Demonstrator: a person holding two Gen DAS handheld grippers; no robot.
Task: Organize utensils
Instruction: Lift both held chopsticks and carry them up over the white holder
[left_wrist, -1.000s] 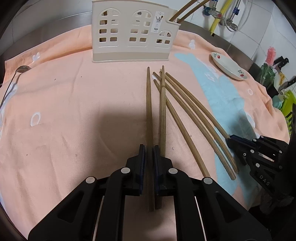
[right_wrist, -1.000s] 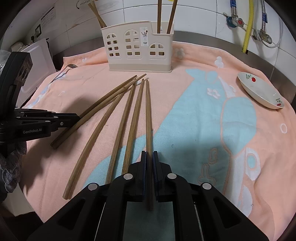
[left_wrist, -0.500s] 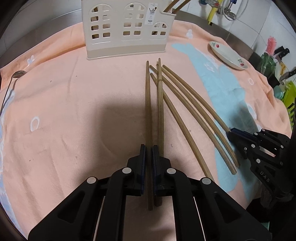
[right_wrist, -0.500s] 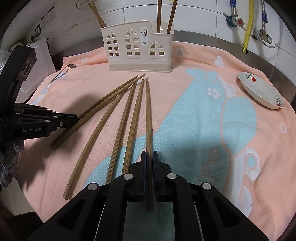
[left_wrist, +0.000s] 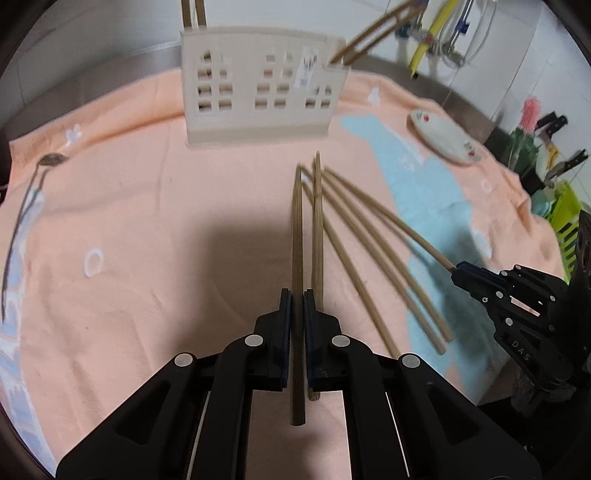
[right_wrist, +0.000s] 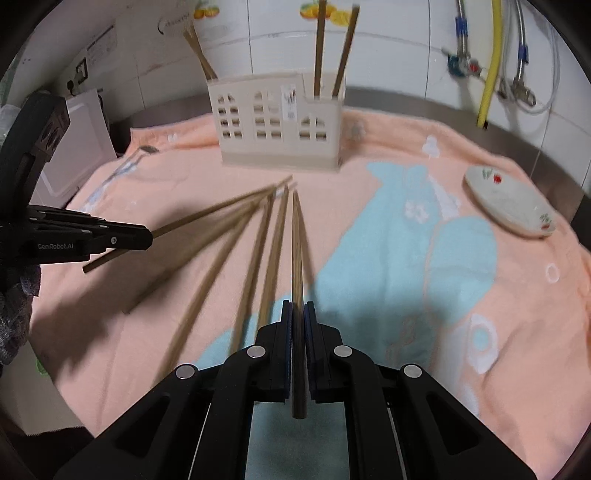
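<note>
A: Item one, the left black two-finger gripper (left_wrist: 297, 306)?
B: Jaws together, clamped on one long brown wooden chopstick (left_wrist: 297, 236), whose far tip points toward the cream plastic utensil holder with window-shaped cutouts (left_wrist: 258, 96).

A: Item two, the right black two-finger gripper (right_wrist: 297, 317)?
B: Likewise pressed together on a second brown wooden chopstick (right_wrist: 297, 251), near the blue patch of the towel.

A: Loose stock?
B: Four more brown wooden chopsticks (right_wrist: 236, 243) lie fanned on the peach-orange terry towel with a pale blue motif (right_wrist: 406, 258), their far tips bunched just in front of the holder, their near ends spread between the two grippers.

A: Already stored?
B: Chopsticks stand upright in the holder at the far side of the towel, some in its left end, two in its right end.

A: Sundries?
B: A white shallow dish with red fruit print (right_wrist: 511, 206) sits at the far right; a metal spoon (left_wrist: 26, 218) lies at the far left edge of the towel.
</note>
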